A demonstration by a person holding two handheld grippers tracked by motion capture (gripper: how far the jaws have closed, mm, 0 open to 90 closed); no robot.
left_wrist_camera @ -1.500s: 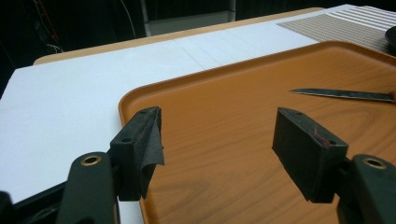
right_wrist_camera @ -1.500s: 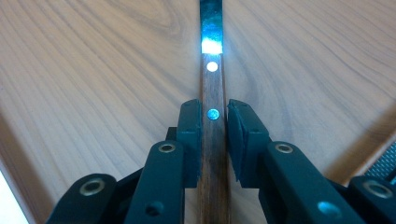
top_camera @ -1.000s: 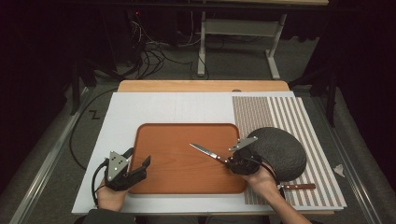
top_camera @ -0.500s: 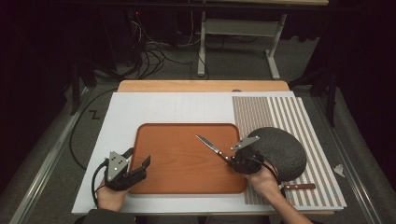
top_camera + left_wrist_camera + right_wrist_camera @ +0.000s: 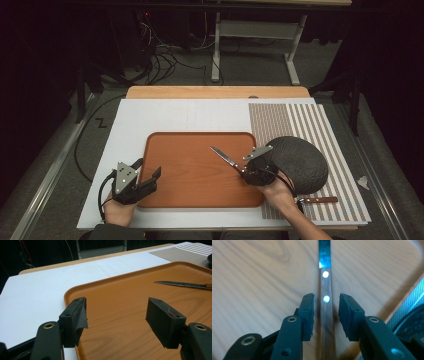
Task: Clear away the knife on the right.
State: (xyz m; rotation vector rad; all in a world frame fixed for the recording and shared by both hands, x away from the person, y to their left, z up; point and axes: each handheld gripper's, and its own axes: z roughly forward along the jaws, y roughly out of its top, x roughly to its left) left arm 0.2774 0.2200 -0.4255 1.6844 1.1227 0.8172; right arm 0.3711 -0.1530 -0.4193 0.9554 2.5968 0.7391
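1. Where the right gripper (image 5: 326, 307) reaches, a steak knife with a brown riveted wooden handle and a slim steel blade (image 5: 226, 158) lies on the orange-brown wood-grain tray (image 5: 195, 197), near the tray's right edge, with its tip pointing up and to the left in the high view.
2. Seen in the right gripper view, the knife's handle (image 5: 326, 322) runs between the two jaws; a narrow gap shows on each side, so the jaws stand slightly apart around it and are not pinching it.
3. Just to the right of that gripper (image 5: 251, 167) in the high view, a dark grey round plate (image 5: 297, 160) sits on the brown-and-white striped placemat (image 5: 295, 117).
4. A second knife with a wooden handle (image 5: 317, 200) lies on the placemat just below the plate, near the table's front edge.
5. At the tray's lower left corner the left gripper (image 5: 146, 175) is held over the tray's rim, jaws spread wide with nothing between them.
6. Through the left gripper view (image 5: 117, 315) the knife blade (image 5: 182, 285) shows well apart, across the tray.
7. Tray and placemat rest on a white board (image 5: 190, 115) on the light wooden table (image 5: 215, 92).
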